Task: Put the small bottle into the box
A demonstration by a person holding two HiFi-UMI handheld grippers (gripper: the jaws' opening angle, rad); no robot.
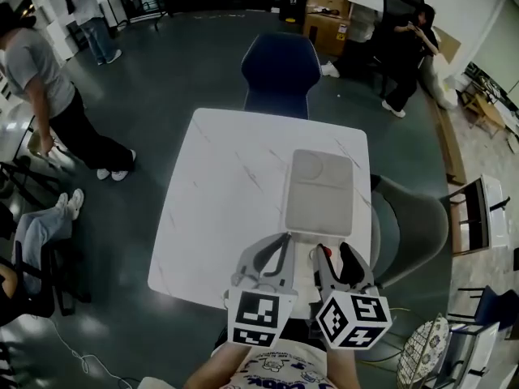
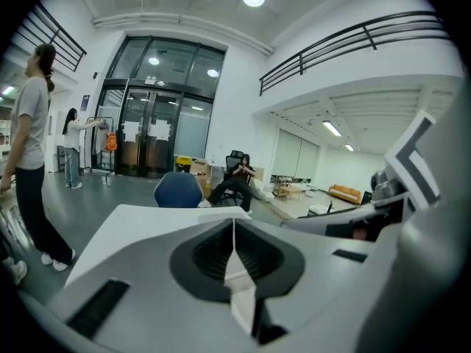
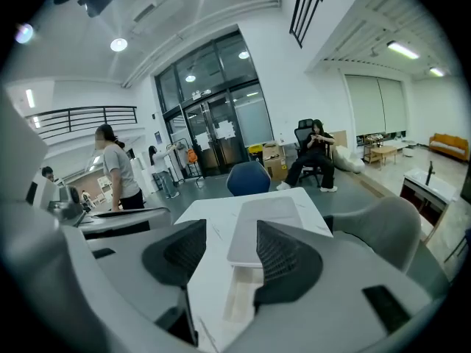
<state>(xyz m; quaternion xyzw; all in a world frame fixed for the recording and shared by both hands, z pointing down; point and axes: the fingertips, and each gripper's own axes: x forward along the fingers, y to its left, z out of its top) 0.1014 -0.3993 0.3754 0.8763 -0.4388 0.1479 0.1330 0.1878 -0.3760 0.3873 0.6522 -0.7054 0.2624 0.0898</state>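
A flat pale grey box (image 1: 319, 191) with its lid down lies on the right half of the white table (image 1: 219, 209). In the right gripper view the box (image 3: 266, 226) sits straight ahead, just beyond the jaws. My right gripper (image 1: 336, 254) is open, at the table's near edge short of the box, nothing between its fingers. A pale flat strip (image 3: 239, 294) lies on the table below the jaws; I cannot tell what it is. My left gripper (image 1: 282, 241) is beside it on the left, pads pressed together and empty. No small bottle shows in any view.
A blue chair (image 1: 280, 71) stands at the table's far side and a grey chair (image 1: 413, 225) at its right. A person (image 1: 57, 104) stands on the left; another sits at the back right (image 1: 405, 47). Cardboard boxes (image 1: 328, 14) stand behind.
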